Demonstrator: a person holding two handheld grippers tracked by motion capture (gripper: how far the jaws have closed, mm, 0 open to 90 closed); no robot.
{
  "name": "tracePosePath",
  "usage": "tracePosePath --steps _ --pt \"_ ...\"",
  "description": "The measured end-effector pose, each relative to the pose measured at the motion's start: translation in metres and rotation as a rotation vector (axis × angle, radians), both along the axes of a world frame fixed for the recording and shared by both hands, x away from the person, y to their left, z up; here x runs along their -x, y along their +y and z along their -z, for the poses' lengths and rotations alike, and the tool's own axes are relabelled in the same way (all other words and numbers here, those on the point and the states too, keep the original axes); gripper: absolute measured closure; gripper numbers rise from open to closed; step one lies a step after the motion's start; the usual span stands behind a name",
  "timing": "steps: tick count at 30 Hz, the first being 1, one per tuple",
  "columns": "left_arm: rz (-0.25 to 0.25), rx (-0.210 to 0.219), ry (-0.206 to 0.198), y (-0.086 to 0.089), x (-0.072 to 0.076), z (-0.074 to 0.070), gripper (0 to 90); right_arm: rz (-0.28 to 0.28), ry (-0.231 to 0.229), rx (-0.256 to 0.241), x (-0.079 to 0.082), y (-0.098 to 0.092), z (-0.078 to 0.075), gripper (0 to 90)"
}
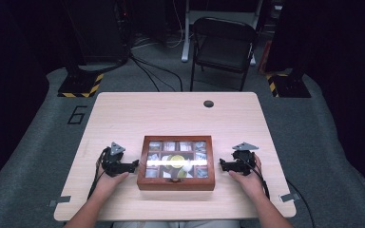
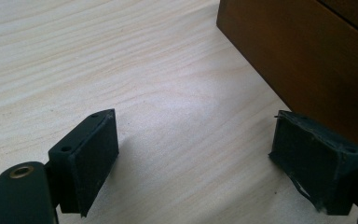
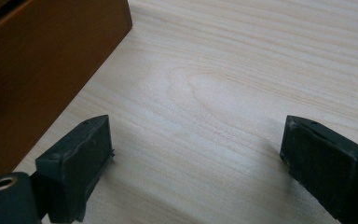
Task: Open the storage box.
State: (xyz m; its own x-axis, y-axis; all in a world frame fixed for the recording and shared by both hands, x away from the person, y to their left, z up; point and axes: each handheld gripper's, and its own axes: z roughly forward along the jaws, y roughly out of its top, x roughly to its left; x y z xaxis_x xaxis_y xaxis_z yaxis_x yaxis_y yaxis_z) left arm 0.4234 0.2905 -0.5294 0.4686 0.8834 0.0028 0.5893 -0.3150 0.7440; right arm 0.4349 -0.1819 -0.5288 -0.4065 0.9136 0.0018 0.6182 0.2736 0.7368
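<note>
Flanking closed wooden box [image 1: 176, 182] — floor numeral [image 1: 77, 115] reads "6".

Lighting: overhead, bright on the surface [image 1: 180, 114]; the room beyond it is dim, nearly black. Glare: a white band across the glass lid of the wooden box [image 1: 176, 163], washing out the contents. Shadows: soft, short, beside the box and under the tongs. Focus: high view soft, grainy; both gripper views sharp on the woodgrain.
</note>
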Motion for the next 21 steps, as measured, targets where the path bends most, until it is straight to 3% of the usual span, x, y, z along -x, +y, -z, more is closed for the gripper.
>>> tracePosePath --steps 21 --pt "-0.026 0.005 0.003 0.0013 0.0007 -0.0002 14.8 0.01 0.011 -0.001 -0.0005 0.0001 0.0001 6.2"
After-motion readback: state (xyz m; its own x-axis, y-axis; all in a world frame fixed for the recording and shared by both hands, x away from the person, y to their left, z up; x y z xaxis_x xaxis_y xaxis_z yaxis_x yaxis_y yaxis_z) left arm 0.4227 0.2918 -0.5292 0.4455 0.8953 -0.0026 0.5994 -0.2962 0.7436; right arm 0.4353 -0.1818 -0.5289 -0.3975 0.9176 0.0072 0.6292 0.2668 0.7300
